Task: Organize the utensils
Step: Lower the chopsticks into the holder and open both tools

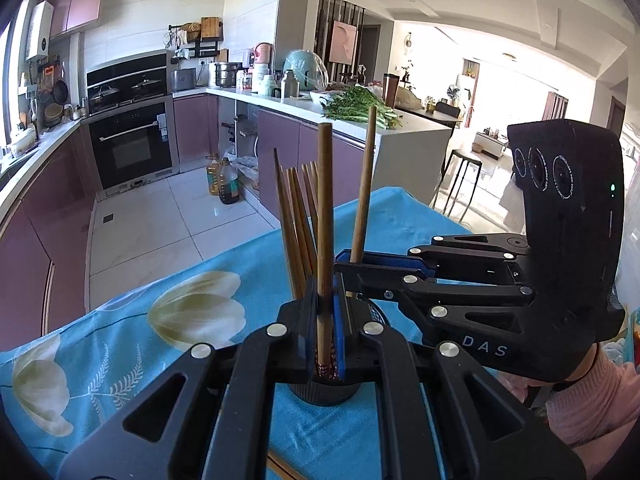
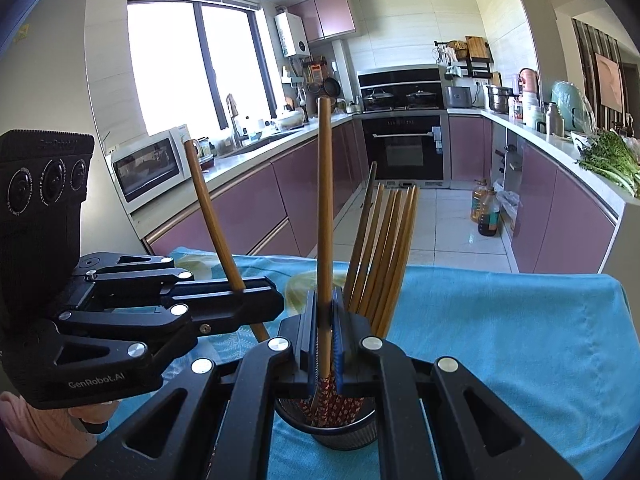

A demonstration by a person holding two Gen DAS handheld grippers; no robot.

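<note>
My left gripper (image 1: 329,300) is shut on an upright brown chopstick (image 1: 324,208), whose patterned lower end dips into a black mesh cup (image 1: 324,394). Several chopsticks (image 1: 298,216) stand fanned in that cup. To the right, my right gripper (image 1: 348,264) is shut on a second, tilted chopstick (image 1: 364,184). In the right wrist view, the right gripper (image 2: 326,312) pinches its chopstick (image 2: 325,200) above the mesh cup (image 2: 344,436), where several chopsticks (image 2: 384,248) lean right. The left gripper (image 2: 276,300) sits at the left, holding its slanted chopstick (image 2: 208,208).
The cup stands on a table under a blue flower-print cloth (image 1: 160,340), whose far edge drops toward the tiled kitchen floor. A loose chopstick (image 1: 284,468) lies on the cloth near the bottom edge. A person's pink sleeve (image 1: 592,404) shows behind the right gripper.
</note>
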